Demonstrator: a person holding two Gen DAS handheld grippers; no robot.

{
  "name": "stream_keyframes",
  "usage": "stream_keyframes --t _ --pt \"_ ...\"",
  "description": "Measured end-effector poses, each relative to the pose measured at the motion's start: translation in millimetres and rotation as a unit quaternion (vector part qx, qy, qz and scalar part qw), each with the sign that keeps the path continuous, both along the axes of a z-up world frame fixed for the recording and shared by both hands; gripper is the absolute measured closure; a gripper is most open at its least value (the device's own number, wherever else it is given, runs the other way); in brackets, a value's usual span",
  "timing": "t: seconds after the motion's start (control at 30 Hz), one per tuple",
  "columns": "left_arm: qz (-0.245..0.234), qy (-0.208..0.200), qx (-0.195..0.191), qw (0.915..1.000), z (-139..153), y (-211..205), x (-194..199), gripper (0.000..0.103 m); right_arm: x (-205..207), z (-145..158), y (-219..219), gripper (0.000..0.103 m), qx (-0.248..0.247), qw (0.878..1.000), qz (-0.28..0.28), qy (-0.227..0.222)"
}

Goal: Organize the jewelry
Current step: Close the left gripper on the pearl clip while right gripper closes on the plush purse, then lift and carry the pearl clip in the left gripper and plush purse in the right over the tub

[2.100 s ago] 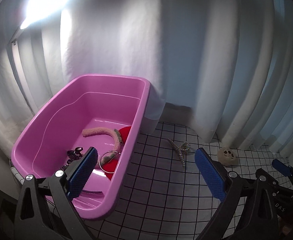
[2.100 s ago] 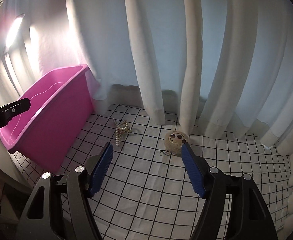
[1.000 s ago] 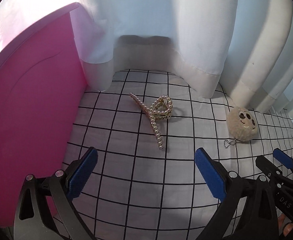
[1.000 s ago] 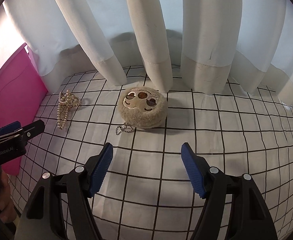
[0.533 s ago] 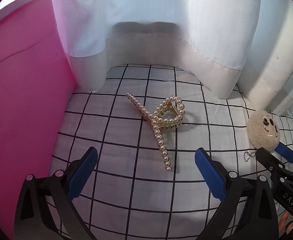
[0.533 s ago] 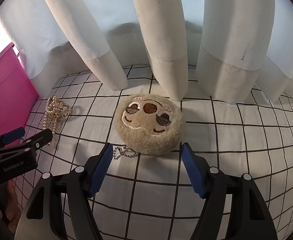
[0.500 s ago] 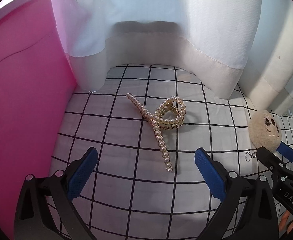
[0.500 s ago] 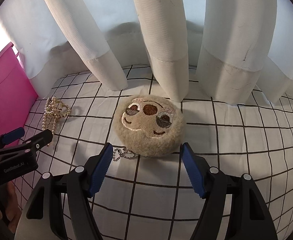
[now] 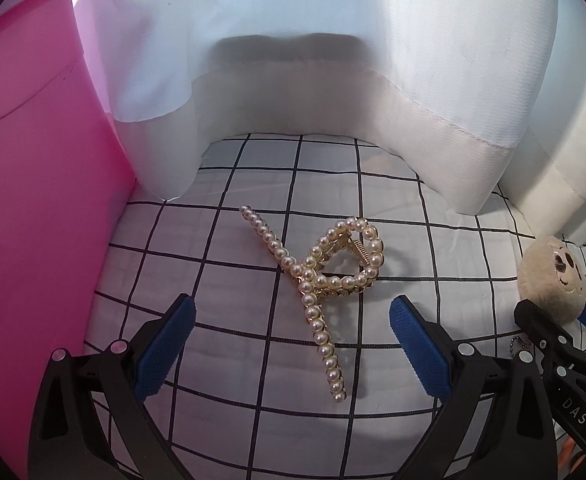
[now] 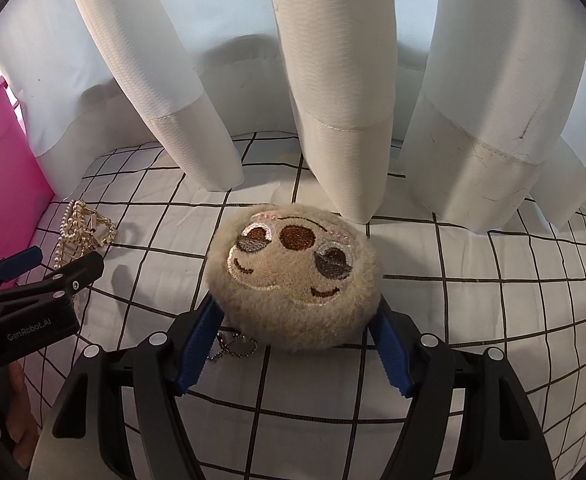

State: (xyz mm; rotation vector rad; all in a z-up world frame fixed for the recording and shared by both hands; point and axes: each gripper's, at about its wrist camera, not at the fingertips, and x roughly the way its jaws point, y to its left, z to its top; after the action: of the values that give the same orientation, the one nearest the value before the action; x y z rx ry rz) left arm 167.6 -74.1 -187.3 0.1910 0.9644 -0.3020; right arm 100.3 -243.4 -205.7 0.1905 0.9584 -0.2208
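the left gripper (image 9: 291, 338) hangs low over the checked cloth (image 9: 229, 272) on the desk, its jaws spread wide with blue pads (image 9: 165, 344) at 8 and 4 o'clock of the left wrist view. the pearl hair claw (image 9: 325, 280) lies on the cloth between and just ahead of them, touching neither pad; its long pearl arm runs from 11 o'clock down toward 5 o'clock, and its looped end sits to the right. the pink bin (image 9: 33, 184) stands at 9 o'clock, its wall near the claw but apart from it. the white curtain (image 9: 313, 72) hangs behind, at 12 o'clock, its hem resting on the cloth.

the right gripper (image 10: 295, 344) sits around the plush sloth keychain (image 10: 293, 276), face up on the cloth. the jaws are open, one blue pad (image 10: 197, 344) at each flank of the plush; whether they press the fur cannot be told. the ball chain (image 10: 233, 348) trails from the plush at 7 o'clock, beside the left pad. in this view the hair claw lies at 9 o'clock, next to the bin wall, with the left gripper's tips just below it.
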Motion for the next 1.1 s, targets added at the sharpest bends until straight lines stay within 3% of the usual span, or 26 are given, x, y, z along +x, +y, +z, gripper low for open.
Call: stream_keyframes --t 0.53,0.73,0.8,0.87,1.1 --pt "0.006 0.011 -0.023 0.9997 -13 -22 18 0.012 10 -5 8 0.036 -0.029 0.999 0.002 -0.014" --pt "-0.007 0.000 -0.026 0.9996 -6 -29 11 0.034 7 -5 6 0.040 -0.022 1.000 0.004 -0.015" --pt "-0.009 -0.004 -0.030 0.9995 -4 -31 8 0.051 5 -4 6 0.042 -0.021 1.000 0.007 -0.016" --pt "-0.013 -0.005 -0.034 0.9993 -3 -32 4 0.061 -4 -1 1 0.043 -0.019 0.999 0.006 -0.029" --pt "-0.016 0.001 -0.051 0.9986 -5 -28 -11 0.064 -18 3 -7 0.047 -0.017 0.999 0.014 -0.035"
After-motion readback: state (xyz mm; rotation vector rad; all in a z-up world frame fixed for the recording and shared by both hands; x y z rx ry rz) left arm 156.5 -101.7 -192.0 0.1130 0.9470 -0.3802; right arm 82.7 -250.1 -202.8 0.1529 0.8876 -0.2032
